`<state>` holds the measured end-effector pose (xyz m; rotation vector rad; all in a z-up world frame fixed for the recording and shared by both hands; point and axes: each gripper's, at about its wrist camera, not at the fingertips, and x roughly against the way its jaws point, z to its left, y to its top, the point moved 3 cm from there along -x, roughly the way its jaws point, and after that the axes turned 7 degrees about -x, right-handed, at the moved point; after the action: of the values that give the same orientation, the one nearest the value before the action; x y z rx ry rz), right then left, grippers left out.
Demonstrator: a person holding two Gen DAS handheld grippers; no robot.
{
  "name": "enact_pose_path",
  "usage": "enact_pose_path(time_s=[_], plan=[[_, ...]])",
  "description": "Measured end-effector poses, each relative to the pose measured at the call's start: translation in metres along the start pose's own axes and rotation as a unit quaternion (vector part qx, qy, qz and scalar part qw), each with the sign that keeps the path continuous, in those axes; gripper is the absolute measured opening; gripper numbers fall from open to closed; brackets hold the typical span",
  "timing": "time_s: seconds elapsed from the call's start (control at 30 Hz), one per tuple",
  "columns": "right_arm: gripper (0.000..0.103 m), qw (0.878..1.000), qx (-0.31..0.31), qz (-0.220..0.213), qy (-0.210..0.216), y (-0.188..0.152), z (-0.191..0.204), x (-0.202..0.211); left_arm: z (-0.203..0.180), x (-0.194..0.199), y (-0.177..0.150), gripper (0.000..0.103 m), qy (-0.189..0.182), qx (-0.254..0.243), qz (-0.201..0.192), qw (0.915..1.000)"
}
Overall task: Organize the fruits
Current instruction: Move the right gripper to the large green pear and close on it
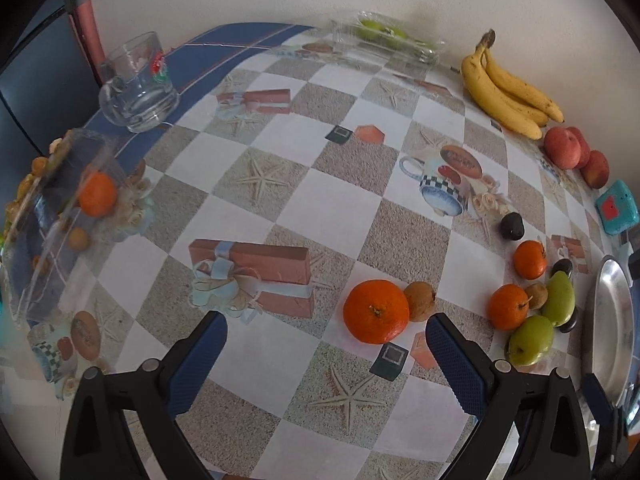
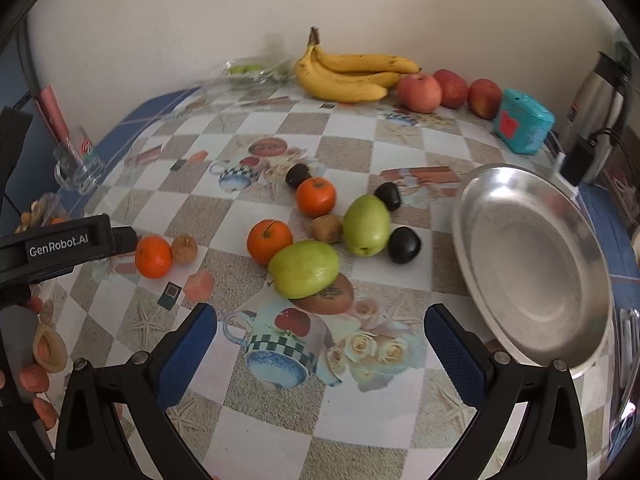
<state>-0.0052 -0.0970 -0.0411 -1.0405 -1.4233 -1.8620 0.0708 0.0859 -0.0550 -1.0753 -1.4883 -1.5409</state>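
My left gripper (image 1: 326, 338) is open and empty, just short of a large orange (image 1: 376, 311) with a brown kiwi (image 1: 420, 301) touching its right side. It also shows in the right wrist view (image 2: 153, 257). My right gripper (image 2: 320, 328) is open and empty, close behind a green pear (image 2: 304, 269). Around it lie a second pear (image 2: 366, 225), two oranges (image 2: 269, 241) (image 2: 316, 197), a kiwi (image 2: 326, 229) and three dark plums (image 2: 404, 245). An empty steel bowl (image 2: 532, 264) stands to the right.
Bananas (image 2: 352, 74), red apples (image 2: 420, 92) and a teal box (image 2: 522, 122) line the back wall. A clear tray with green fruit (image 1: 384, 38) sits at the back. A glass mug (image 1: 138, 88) and a clear box holding an orange (image 1: 96, 194) stand at the left.
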Motion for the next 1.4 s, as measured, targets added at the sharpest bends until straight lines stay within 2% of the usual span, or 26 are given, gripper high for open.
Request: enact_pose_path(time_s=[0.27, 0.4, 0.63, 0.8, 0.97, 1.07, 1.4], plan=[[0.103, 1.000, -0.002, 0.023, -0.010, 0.002, -0.003, -0.026, -0.008, -0.014, 0.007, 0.099, -0.028, 0.003, 0.012, 0.9995], [0.103, 1.000, -0.017, 0.022, -0.002, 0.007, -0.008, -0.032, -0.009, -0.019, 0.006, 0.094, -0.041, 0.007, 0.021, 0.9989], [0.100, 1.000, 0.004, 0.023, -0.009, 0.009, 0.001, -0.040, -0.007, -0.027, 0.006, 0.083, -0.057, 0.024, 0.034, 0.9975], [0.093, 1.000, 0.010, 0.018, -0.013, 0.011, 0.002, -0.045, -0.008, -0.031, 0.007, 0.073, -0.066, 0.030, 0.034, 0.9968], [0.084, 1.000, 0.008, 0.023, -0.014, 0.011, 0.003, -0.050, -0.005, -0.033, 0.008, 0.071, -0.086, 0.049, 0.033, 0.9945], [0.075, 1.000, 0.007, 0.023, -0.010, 0.010, 0.003, -0.052, -0.003, -0.034, 0.007, 0.070, -0.098, 0.058, 0.036, 0.9928], [0.053, 1.000, -0.007, 0.027, 0.015, 0.012, 0.004, -0.056, -0.002, -0.031, 0.007, 0.043, -0.127, 0.069, 0.037, 0.9889]])
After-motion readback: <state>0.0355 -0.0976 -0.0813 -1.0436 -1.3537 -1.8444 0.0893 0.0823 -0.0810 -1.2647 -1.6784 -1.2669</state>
